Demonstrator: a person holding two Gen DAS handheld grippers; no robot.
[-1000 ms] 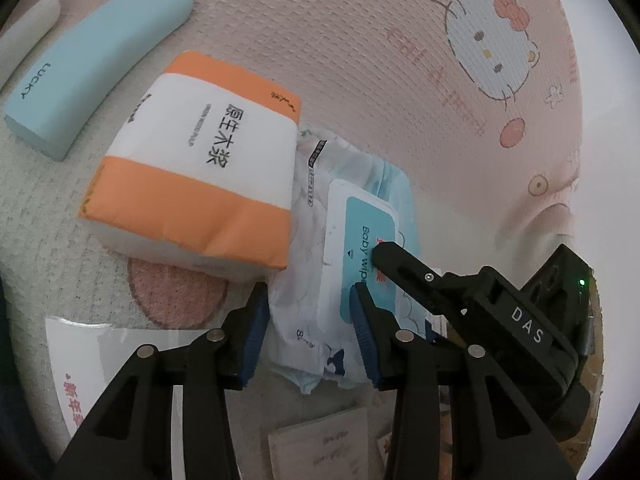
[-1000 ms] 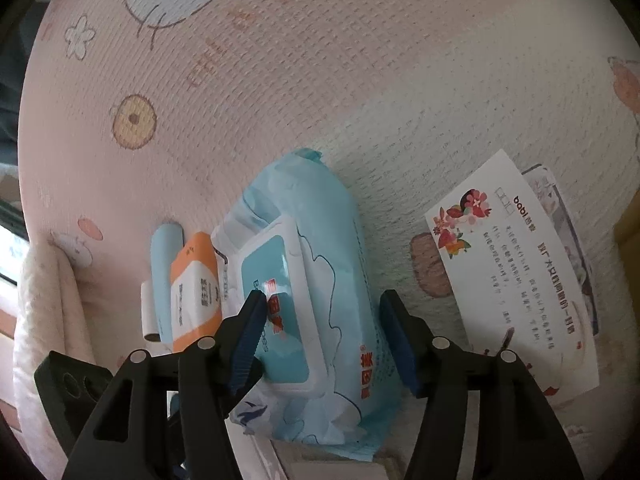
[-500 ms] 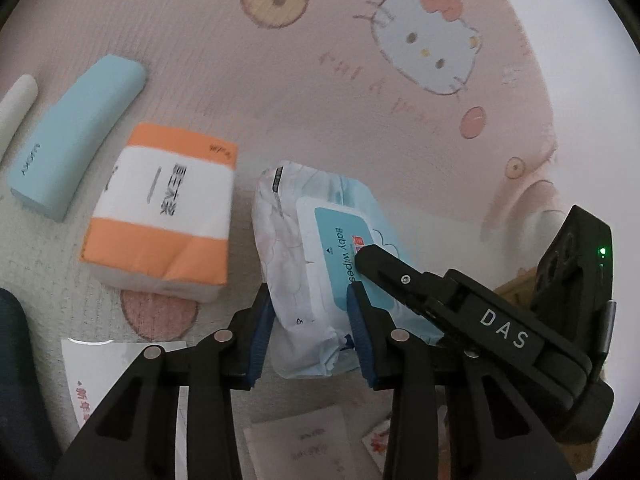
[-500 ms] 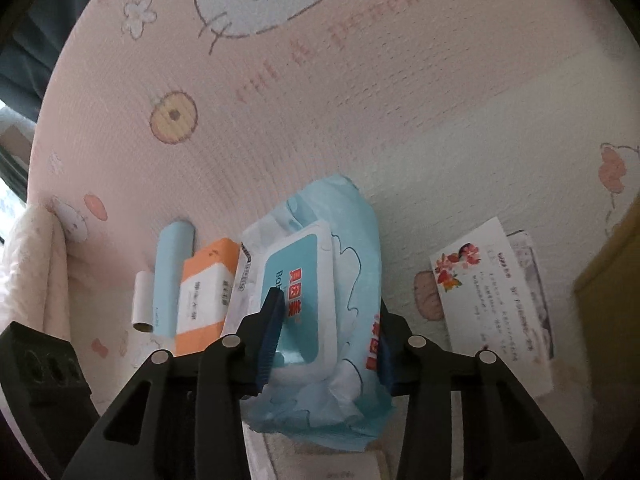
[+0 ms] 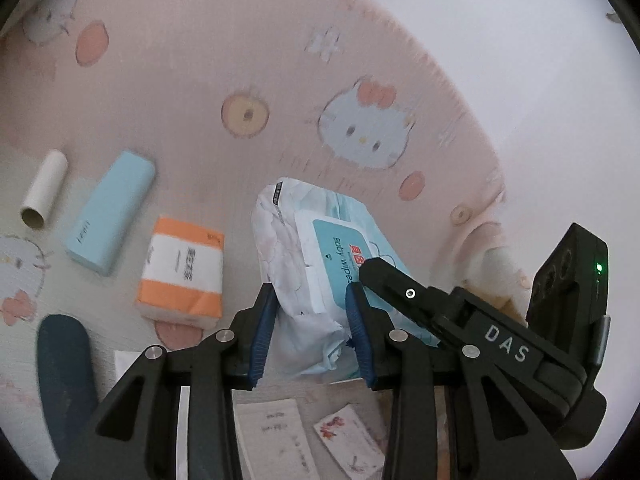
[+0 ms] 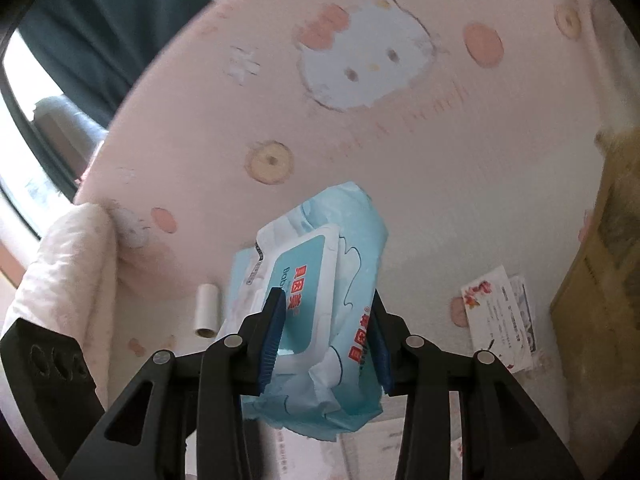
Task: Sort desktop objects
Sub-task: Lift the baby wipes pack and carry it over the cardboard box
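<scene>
A light blue pack of baby wipes (image 5: pixel 316 256) with a white flip lid is held in the air above the pink cartoon-print mat (image 5: pixel 200 60). My left gripper (image 5: pixel 310 330) is shut on its near end. My right gripper (image 6: pixel 326 340) is shut on the same pack (image 6: pixel 320 280) from the other side. The right gripper's black body (image 5: pixel 460 320) shows in the left wrist view. An orange and white tissue pack (image 5: pixel 182 270), a light blue case (image 5: pixel 110 216) and a white cardboard tube (image 5: pixel 44 194) lie on the mat at the left.
Printed leaflets (image 5: pixel 280 440) lie under the grippers, and more leaflets (image 6: pixel 500 312) lie at the right. A brown cardboard box (image 6: pixel 604 280) stands at the far right. A dark blue object (image 5: pixel 64 368) lies at the lower left. A white towel (image 6: pixel 60 280) lies at the mat's left edge.
Both grippers closed on the wipes pack and lifted it off the mat. The tissue pack, case and tube now look smaller and farther away.
</scene>
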